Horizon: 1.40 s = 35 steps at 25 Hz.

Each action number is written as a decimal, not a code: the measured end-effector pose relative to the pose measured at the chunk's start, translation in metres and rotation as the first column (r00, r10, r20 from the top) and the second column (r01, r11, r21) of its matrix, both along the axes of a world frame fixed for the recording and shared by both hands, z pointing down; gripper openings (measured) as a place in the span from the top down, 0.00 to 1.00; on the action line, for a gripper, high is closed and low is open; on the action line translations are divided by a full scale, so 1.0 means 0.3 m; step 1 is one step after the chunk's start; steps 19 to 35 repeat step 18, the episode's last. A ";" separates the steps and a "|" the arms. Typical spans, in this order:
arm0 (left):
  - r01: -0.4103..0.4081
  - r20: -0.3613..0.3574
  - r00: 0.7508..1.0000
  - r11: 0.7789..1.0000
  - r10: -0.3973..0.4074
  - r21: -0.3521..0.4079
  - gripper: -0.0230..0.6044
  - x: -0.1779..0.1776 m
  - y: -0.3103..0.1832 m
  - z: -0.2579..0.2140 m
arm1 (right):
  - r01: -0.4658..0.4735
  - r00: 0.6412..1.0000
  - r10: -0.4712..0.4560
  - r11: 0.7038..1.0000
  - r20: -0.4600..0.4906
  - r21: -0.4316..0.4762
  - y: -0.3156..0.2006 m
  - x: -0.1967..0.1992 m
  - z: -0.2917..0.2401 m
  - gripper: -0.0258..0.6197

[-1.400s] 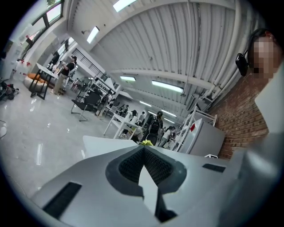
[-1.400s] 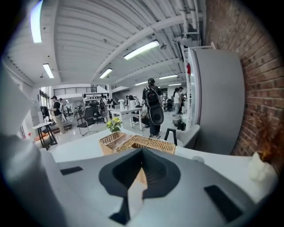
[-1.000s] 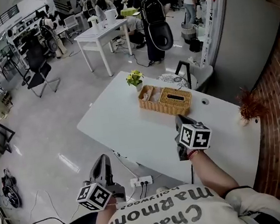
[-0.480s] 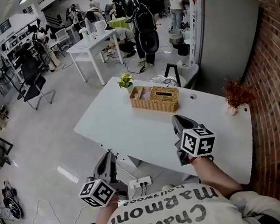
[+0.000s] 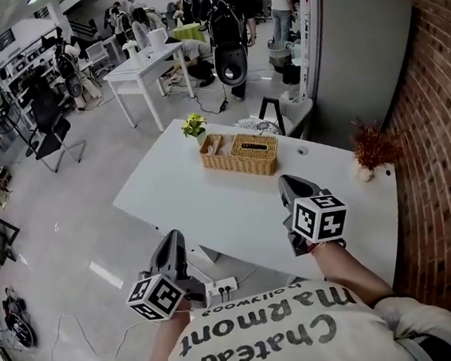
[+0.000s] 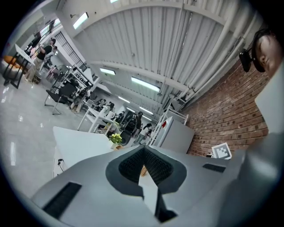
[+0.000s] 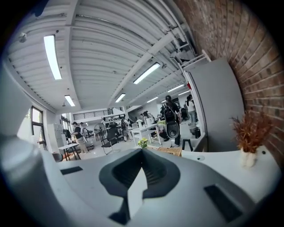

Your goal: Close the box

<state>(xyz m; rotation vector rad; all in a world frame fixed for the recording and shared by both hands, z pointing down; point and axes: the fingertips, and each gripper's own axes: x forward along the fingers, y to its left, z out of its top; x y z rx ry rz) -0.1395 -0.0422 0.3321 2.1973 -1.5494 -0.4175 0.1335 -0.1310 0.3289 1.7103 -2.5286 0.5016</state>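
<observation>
A woven wicker box (image 5: 239,153) stands at the far side of the white table (image 5: 212,209); its right part carries a slotted lid, its left part is uncovered with small items inside. My right gripper (image 5: 288,181) hovers over the table's near right, well short of the box, jaws shut and empty. Off the table's near edge, over the floor, my left gripper (image 5: 172,237) is held shut and empty. From the right gripper view, the box (image 7: 171,151) shows beyond the shut gripper (image 7: 142,153). The left gripper (image 6: 143,150) points toward the table (image 6: 75,142).
A small potted plant (image 5: 194,125) sits beside the box's left end. A vase of dried stems (image 5: 372,152) stands at the table's right end by the brick wall (image 5: 435,113). A grey cabinet (image 5: 348,50) and stool (image 5: 271,123) stand behind. A power strip (image 5: 220,285) lies under the near edge.
The head view has shifted, so the table and box sit a little farther up the picture. Both grippers stay shut, in about the same places relative to my body.
</observation>
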 end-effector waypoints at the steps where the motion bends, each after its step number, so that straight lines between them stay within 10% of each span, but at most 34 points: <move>1: 0.003 -0.006 1.000 1.000 -0.003 -0.003 0.96 0.015 -0.004 -0.004 | 0.009 1.000 -0.009 1.000 -0.009 -0.002 -0.006 0.011 -0.010 0.96; 35: 0.028 -0.045 0.999 0.999 -0.029 -0.036 0.96 0.159 -0.028 0.025 | 0.025 0.999 -0.026 0.999 -0.032 -0.048 0.000 0.162 0.028 0.96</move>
